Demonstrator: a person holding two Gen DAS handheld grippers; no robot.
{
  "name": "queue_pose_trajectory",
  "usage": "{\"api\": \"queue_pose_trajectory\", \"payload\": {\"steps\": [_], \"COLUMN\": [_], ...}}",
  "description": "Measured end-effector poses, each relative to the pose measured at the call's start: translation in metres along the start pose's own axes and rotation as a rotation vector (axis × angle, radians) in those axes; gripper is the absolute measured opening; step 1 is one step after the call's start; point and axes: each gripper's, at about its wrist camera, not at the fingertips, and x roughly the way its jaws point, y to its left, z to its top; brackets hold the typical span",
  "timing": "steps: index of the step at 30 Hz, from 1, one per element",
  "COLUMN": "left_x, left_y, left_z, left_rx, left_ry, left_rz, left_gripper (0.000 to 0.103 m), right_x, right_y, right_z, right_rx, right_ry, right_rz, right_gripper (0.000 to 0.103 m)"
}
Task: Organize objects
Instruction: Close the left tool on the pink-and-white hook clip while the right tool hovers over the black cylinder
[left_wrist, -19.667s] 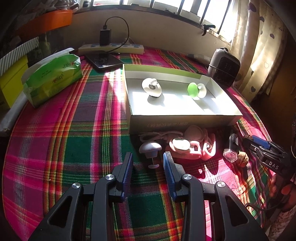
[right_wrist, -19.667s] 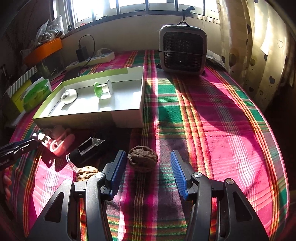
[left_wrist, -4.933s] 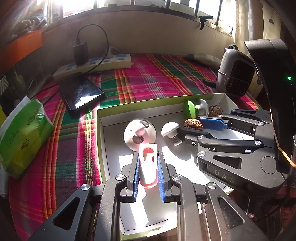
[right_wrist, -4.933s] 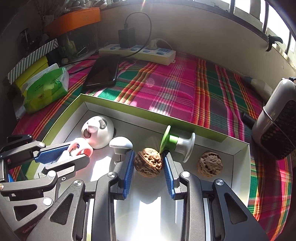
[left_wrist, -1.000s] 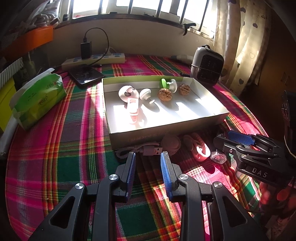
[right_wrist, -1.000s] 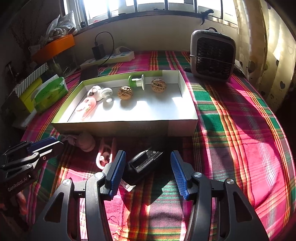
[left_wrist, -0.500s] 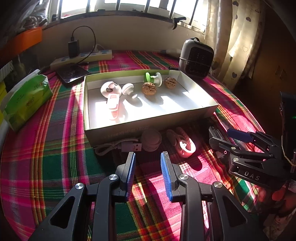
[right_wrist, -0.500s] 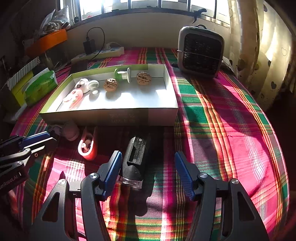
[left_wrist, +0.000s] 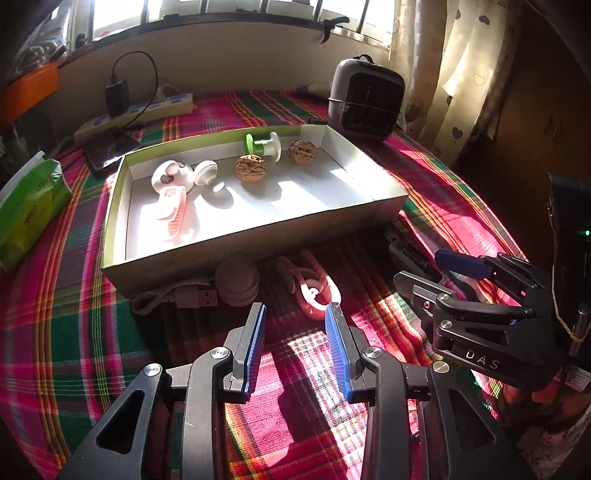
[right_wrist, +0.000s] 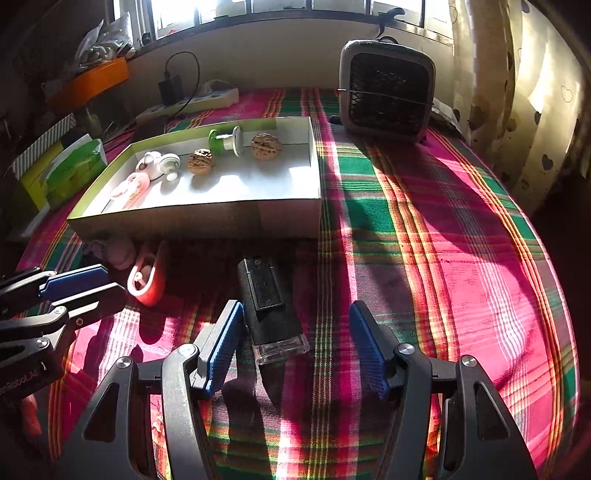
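Observation:
A white box with a green rim (left_wrist: 384, 197) (right_wrist: 221, 201) sits on the plaid cloth and holds two walnuts (left_wrist: 251, 168) (right_wrist: 266, 146), a green spool (left_wrist: 263, 144), white knobs and a pink clip (left_wrist: 173, 214). In front of the box lie a pink clip (left_wrist: 314, 286) (right_wrist: 146, 277), a round pinkish disc (left_wrist: 236, 278) and a USB cable (left_wrist: 184, 295). My left gripper (left_wrist: 295, 314) is open, just short of the pink clip. My right gripper (right_wrist: 293, 314) is open around a black device with a clear end (right_wrist: 271, 306).
A grey fan heater (right_wrist: 386, 92) stands behind the box on the right. A power strip with charger (left_wrist: 136, 112), a dark tablet (left_wrist: 109, 149) and a green tissue pack (left_wrist: 26, 210) lie to the left. The table's round edge is near.
Both grippers have moved forward and down. The left jaws have opened wider near the pink clip. The right jaws now straddle the black device.

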Motion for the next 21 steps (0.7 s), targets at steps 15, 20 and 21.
{"api": "queue_pose_trajectory", "payload": {"steps": [15, 20, 21], "left_x": [0.02, 0.023, 0.024], "left_y": [-0.019, -0.018, -0.018], "left_z": [0.01, 0.014, 0.014], "left_rx": [-0.012, -0.016, -0.02], "left_ry": [0.031, 0.028, 0.027], "left_rz": [0.061, 0.079, 0.08], "left_gripper": [0.036, 0.036, 0.036], "right_x": [0.004, 0.005, 0.005], "right_y": [-0.002, -0.002, -0.002], "right_z": [0.004, 0.005, 0.005], "right_rx": [-0.059, -0.064, -0.064], "right_ry": [-0.002, -0.002, -0.002], "right_rz": [0.036, 0.039, 0.04], "right_gripper": [0.06, 0.06, 0.06]}}
